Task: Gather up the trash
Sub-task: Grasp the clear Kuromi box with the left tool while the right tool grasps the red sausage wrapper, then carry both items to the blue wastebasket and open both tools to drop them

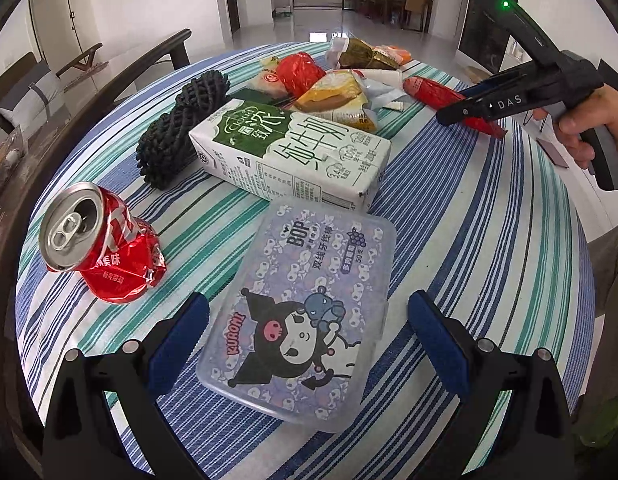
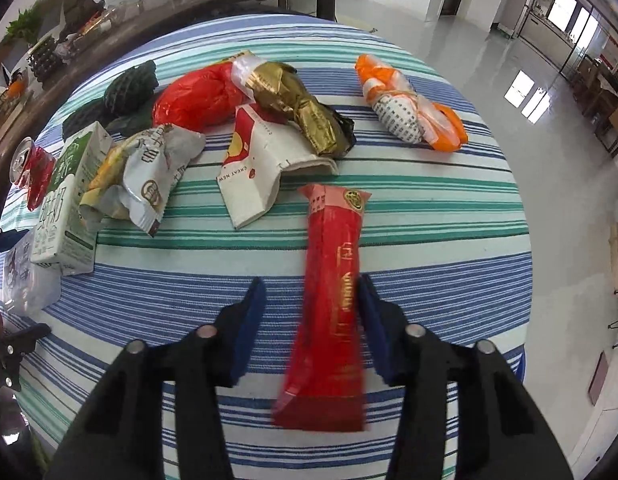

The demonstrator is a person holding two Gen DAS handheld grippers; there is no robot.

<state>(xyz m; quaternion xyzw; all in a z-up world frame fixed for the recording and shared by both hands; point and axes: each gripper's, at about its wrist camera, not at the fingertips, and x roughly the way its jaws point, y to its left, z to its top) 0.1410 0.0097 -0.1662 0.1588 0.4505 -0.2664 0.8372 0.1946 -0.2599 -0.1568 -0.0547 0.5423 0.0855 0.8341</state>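
Observation:
Trash lies spread over a round table with a striped cloth point(image 1: 481, 248). My left gripper point(image 1: 309, 340) is open and straddles a purple cartoon-printed plastic box point(image 1: 305, 292), with a gap at each pad. Behind the box lie a green-and-white milk carton point(image 1: 289, 148), a crushed red can point(image 1: 101, 244) and a black foam net point(image 1: 181, 128). My right gripper point(image 2: 311, 316) has a long red wrapper point(image 2: 333, 280) between its fingers. The wrapper lies against the right pad, and a strip of cloth shows between it and the left pad. In the left wrist view the right gripper point(image 1: 453, 102) sits over that wrapper point(image 1: 429, 92).
Further back lie a red plastic bag point(image 2: 193, 100), a gold wrapper point(image 2: 305, 112), a torn white-and-red paper box point(image 2: 257, 160), a crumpled snack bag point(image 2: 149, 168) and an orange bag bundle point(image 2: 413, 108). A dark wooden chair point(image 1: 149, 64) stands at the table's far left edge.

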